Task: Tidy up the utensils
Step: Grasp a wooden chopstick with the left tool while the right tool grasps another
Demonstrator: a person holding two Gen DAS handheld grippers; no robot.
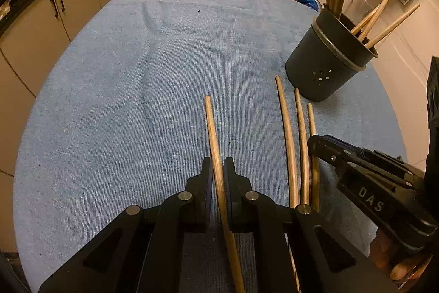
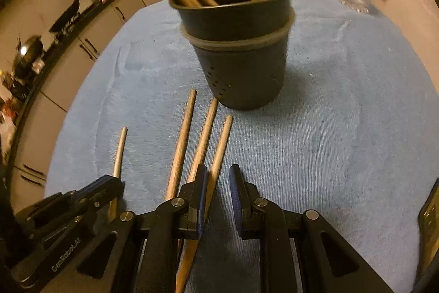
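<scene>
The left gripper (image 1: 218,177) is pinching 1 chopstick (image 1: 211,128) pointing straight ahead along its fingers, while the right gripper (image 2: 218,183), jaws spread, is straddling the rightmost of 3 chopsticks (image 2: 222,144) lying on the blue cloth (image 1: 123,100) just before the holder (image 2: 238,59)

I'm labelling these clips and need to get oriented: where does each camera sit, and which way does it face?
Left wrist: sits on the left gripper, looking forward over the blue cloth; its fingers flank a lone wooden chopstick; the right gripper shows at right.
Right wrist: sits on the open right gripper, facing the dark round utensil holder; the left gripper shows at left.
Shared: holder, four loose chopsticks, cloth.
</scene>
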